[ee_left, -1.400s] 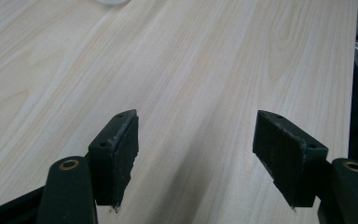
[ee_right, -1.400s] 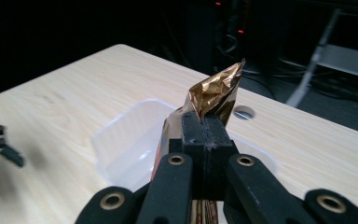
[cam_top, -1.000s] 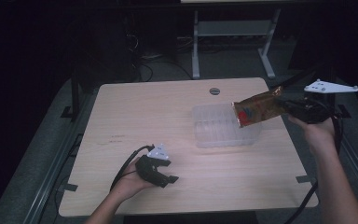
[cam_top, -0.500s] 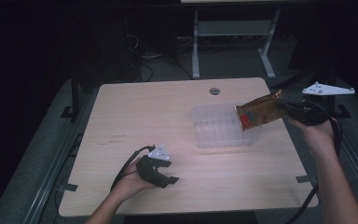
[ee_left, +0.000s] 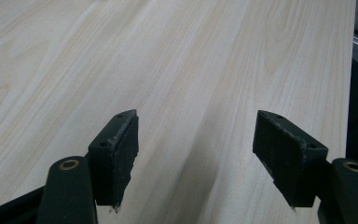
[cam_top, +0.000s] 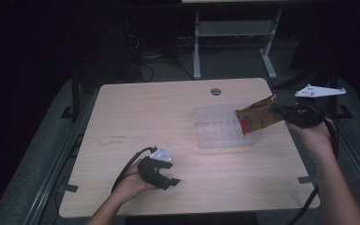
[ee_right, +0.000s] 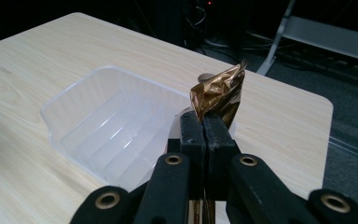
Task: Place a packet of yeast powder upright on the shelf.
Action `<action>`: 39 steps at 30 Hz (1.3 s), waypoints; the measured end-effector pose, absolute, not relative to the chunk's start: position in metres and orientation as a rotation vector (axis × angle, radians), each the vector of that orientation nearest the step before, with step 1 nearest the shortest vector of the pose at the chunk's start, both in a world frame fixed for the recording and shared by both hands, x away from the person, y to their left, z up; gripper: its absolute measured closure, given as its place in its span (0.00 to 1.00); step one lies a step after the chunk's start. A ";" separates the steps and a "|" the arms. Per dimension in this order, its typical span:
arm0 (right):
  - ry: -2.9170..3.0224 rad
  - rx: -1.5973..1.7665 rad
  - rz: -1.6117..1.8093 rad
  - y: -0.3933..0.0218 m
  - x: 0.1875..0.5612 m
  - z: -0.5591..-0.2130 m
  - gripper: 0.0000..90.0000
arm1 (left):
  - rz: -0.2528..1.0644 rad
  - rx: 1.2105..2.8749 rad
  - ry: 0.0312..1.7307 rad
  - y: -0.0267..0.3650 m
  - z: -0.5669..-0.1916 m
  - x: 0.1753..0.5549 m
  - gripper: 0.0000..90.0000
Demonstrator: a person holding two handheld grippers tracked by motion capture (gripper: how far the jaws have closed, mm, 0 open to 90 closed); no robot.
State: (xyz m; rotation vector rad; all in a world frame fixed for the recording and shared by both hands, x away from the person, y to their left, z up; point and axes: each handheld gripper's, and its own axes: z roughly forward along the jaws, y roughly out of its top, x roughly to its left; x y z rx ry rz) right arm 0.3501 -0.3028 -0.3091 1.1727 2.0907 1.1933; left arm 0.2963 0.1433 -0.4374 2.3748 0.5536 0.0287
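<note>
A gold-brown foil snack packet (cam_top: 256, 118) with a red mark hangs over the right end of a clear plastic tray (cam_top: 215, 127). My right gripper (cam_top: 277, 109) is shut on the packet's edge, held above the table's right side. In the right gripper view the crinkled foil (ee_right: 219, 93) sticks up from between the closed jaws, with the ribbed tray (ee_right: 112, 135) below and to the left. My left gripper (cam_top: 171, 180) rests low on the table near the front left, open, with bare wood between its pads (ee_left: 119, 149).
The light wooden table (cam_top: 150, 117) has a round cable hole (cam_top: 215, 91) at its back edge. A metal stand (cam_top: 234, 33) and cables sit on the dark floor behind. Black tape tabs mark the table's edges.
The right gripper has lowered the packet a little toward the tray's right end. The left gripper has stayed in place.
</note>
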 end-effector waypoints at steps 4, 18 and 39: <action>2.126 1.180 1.184 -0.299 0.352 -0.311 0.96 | 0.027 2.386 0.546 0.143 -0.437 0.297 0.34; 2.142 1.185 1.199 -0.291 0.359 -0.316 0.97 | 0.015 2.388 0.544 0.141 -0.440 0.296 0.34; 2.158 1.203 1.200 -0.273 0.380 -0.324 0.96 | -0.003 2.398 0.544 0.140 -0.443 0.296 0.34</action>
